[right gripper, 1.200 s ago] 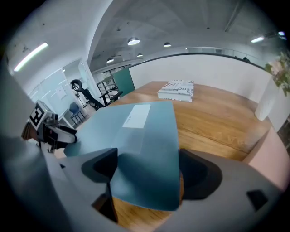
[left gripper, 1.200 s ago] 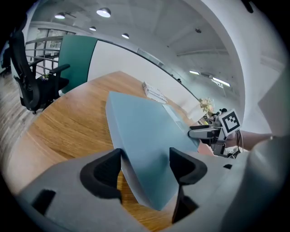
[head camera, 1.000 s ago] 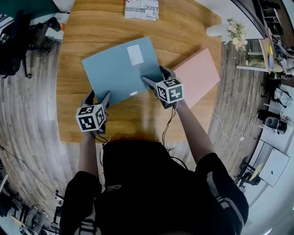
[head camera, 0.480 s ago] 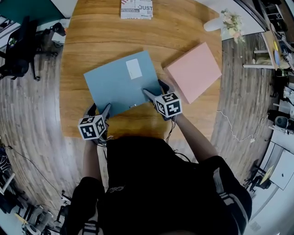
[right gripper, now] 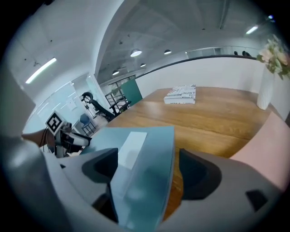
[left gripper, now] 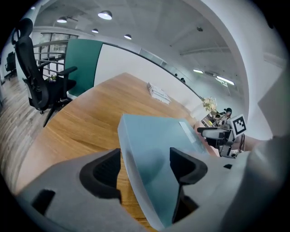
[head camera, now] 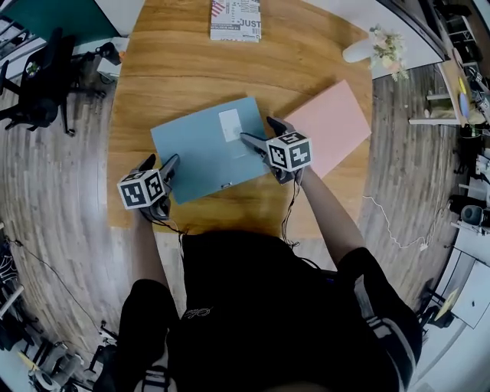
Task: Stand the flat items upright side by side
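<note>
A flat light-blue folder [head camera: 203,149] with a white label lies on the wooden table [head camera: 176,69], not upright, and turned a little askew to the table's near edge.

The left gripper [left gripper: 145,158] is at the folder's near left corner. Its jaws have just been opening and stand wide apart. The thick edge of the folder is between them, and bare wood shows between this edge and the left jaw.

The right gripper [right gripper: 147,167] is at the folder's right corner. Its jaws have also just been opening and are wide apart. The corner is between them, and a strip of wood shows between the folder's edge and the right jaw.

A flat pink folder [head camera: 333,126] lies near the blue folder's right side, with wood between the two.

Beyond the blue folder's far edge there is a wide area of bare wood, up to a printed black-and-white booklet [head camera: 236,19] at the table's far edge. A white vase with flowers [head camera: 375,47] stands far to the right of the folder. On the folder's left and near sides only a narrow band of table remains before the edge.
</note>
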A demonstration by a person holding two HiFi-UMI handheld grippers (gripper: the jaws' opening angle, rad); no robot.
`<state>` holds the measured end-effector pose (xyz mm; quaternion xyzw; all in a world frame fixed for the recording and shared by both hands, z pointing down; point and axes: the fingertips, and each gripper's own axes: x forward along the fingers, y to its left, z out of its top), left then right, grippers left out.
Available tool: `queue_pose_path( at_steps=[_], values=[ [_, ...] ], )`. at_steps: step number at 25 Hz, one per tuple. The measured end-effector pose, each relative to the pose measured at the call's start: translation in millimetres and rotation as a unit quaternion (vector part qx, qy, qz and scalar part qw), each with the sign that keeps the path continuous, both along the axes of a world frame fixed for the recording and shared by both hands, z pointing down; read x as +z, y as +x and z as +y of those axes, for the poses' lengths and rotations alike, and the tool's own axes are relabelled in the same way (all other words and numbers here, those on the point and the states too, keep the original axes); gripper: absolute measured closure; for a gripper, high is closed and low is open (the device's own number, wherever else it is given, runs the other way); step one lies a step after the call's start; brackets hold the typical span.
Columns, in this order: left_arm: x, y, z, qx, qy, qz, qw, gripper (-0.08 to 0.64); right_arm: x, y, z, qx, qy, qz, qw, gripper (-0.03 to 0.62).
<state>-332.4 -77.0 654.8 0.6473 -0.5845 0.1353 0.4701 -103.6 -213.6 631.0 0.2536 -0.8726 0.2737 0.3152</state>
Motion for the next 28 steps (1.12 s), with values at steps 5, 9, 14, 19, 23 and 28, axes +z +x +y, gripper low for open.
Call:
queue_pose_path(
  at_steps=[5,9,14,19,23,28],
  values=[
    [11.3,-2.5,-21.9,0.007,-0.011,0.015,0.9998,0.205,18.7,-15.5,-22.1,0.011,-0.022,0.027,0.999,0.161],
    [17.0,1.3,-25.4,0.008,-0.016,0.04,0.9991,0.204,37.5,-17.3,-17.4,0.017,-0.066,0.021,0.997,0.182],
    [16.8,1.2,-24.7,0.004,-0.006,0.023,0.9997,0.209,34.3,-21.4,-15.0,0.028,-0.06,0.002,0.998,0.199],
    [-2.8,-2.1,-27.4,0.004,0.037,-0.013,0.9992,0.21,13.3,-24.0,-15.0,0.034,-0.01,-0.011,0.999,0.202],
    [-39.1,-8.6,-41.7,0.026,0.099,-0.077,0.9918,0.21,-18.2,-25.9,-20.4,0.04,0.05,-0.044,0.997,0.203],
    [-75.5,-9.3,-51.3,0.044,0.138,-0.143,0.979,0.209,-52.2,-24.0,-22.0,0.05,0.114,-0.063,0.99,0.206]
  ],
)
